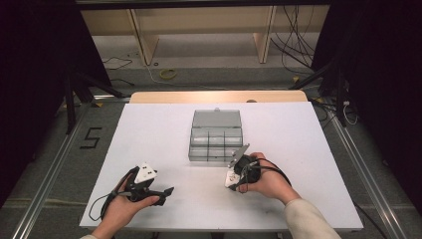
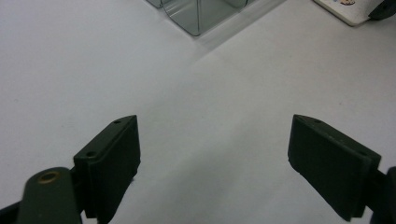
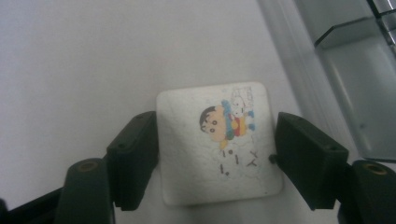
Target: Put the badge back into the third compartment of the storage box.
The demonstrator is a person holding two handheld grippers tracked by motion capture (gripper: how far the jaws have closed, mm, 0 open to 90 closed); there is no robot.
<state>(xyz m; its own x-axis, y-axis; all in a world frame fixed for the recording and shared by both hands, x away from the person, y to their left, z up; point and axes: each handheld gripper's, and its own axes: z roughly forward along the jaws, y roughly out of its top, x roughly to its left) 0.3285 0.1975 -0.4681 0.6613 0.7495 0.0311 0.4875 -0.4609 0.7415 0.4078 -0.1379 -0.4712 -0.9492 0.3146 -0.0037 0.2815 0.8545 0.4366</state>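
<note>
A white square tile (image 3: 215,140) with a cartoon print lies flat on the white table (image 1: 149,129), just in front of a clear compartment box (image 1: 215,142). My right gripper (image 3: 217,154) straddles the tile, its two black pads against the tile's left and right edges. In the high view the right gripper (image 1: 233,175) points down at the tile (image 1: 230,179) near the box's front right corner. My left gripper (image 1: 163,193) rests at the front left of the table. Its jaws stand wide open (image 2: 215,154) over bare table.
The box (image 2: 196,14) has its lid (image 1: 217,118) tipped open toward the back, and its compartments (image 3: 355,93) look bare. A wooden strip edges the table's far side. Cables, a stand and shelves lie beyond the table on the floor.
</note>
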